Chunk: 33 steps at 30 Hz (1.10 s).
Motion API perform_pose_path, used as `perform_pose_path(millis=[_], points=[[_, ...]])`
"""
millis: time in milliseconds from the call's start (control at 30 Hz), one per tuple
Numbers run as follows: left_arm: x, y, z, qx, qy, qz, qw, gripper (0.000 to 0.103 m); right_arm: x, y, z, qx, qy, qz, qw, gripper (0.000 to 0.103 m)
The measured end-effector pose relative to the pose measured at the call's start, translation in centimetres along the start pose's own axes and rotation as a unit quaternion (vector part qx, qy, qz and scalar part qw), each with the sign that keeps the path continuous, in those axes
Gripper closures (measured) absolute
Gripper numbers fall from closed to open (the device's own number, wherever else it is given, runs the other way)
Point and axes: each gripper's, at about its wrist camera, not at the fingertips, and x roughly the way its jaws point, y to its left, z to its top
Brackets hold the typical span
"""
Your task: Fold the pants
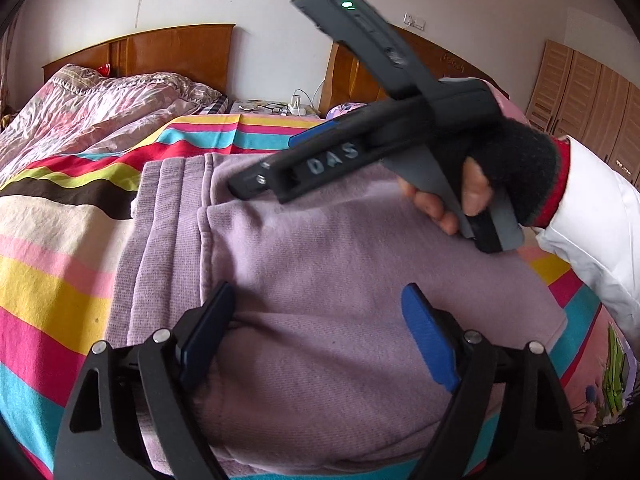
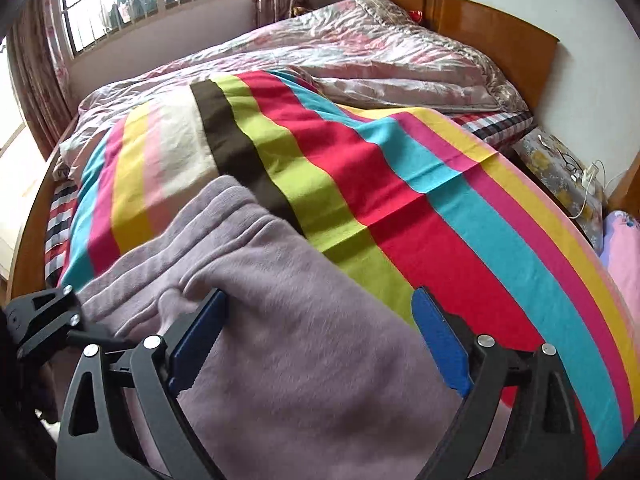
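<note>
The lilac pants lie folded in layers on the striped bedspread, with ribbed edges stacked at the left. My left gripper is open just over the near part of the pants, nothing between its blue pads. The right gripper's body shows in the left wrist view, held by a gloved hand over the far part of the pants. In the right wrist view the right gripper is open and empty above the pants, at their right edge.
A pink floral quilt is piled at the head of the bed by the wooden headboard. A bedside stand with cables sits at the right. A wardrobe stands far right. The bedspread stretches beyond the pants.
</note>
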Motion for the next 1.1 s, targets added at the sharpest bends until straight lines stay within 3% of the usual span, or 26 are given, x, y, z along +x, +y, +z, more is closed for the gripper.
perform_pose_path(millis=[133, 167, 233, 300, 400, 600, 800, 933, 1000, 1067, 1100], points=[[0.0, 0.0, -0.1, 0.001, 0.000, 0.000, 1.0000, 0.018, -2.2, -4.0, 1.4, 0.118, -0.054, -0.070, 0.989, 0.012], [0.0, 0.0, -0.1, 0.001, 0.000, -0.001, 1.0000, 0.018, -3.3, -4.6, 1.3, 0.132, -0.067, -0.060, 0.987, 0.012], [0.0, -0.1, -0.1, 0.001, 0.000, -0.001, 1.0000, 0.018, -5.2, -4.3, 0.5, 0.124, -0.082, -0.043, 0.988, 0.012], [0.0, -0.1, -0.1, 0.002, 0.000, -0.001, 1.0000, 0.017, -6.8, -3.2, -0.9, 0.101, -0.079, -0.065, 0.990, 0.012], [0.0, 0.0, -0.1, 0.002, -0.001, -0.003, 1.0000, 0.017, -9.3, -2.4, -4.1, 0.101, -0.079, -0.079, 0.989, 0.011], [-0.1, -0.1, -0.1, 0.004, -0.001, 0.000, 1.0000, 0.017, -14.0, -0.5, -12.7, 0.171, -0.092, -0.071, 0.978, 0.011], [0.2, -0.8, -0.2, 0.017, 0.002, 0.014, 0.9998, 0.016, -13.9, 3.7, -20.7, 0.169, -0.042, -0.116, 0.978, 0.011], [0.4, -1.1, -0.1, 0.025, 0.006, 0.022, 0.9994, 0.015, -15.6, 4.0, -23.4, 0.192, -0.060, -0.125, 0.971, 0.011], [0.2, -1.8, -0.2, 0.031, 0.002, 0.049, 0.9983, 0.015, -17.1, 4.5, -23.8, 0.190, -0.068, -0.154, 0.967, 0.011], [-1.0, -3.6, -0.4, 0.034, -0.006, 0.105, 0.9939, 0.014, -19.2, 5.5, -24.0, 0.188, -0.100, -0.162, 0.963, 0.011], [-2.0, -4.6, -0.5, 0.031, -0.017, 0.129, 0.9910, 0.006, -20.4, 6.3, -24.2, 0.191, -0.121, -0.162, 0.960, 0.011]])
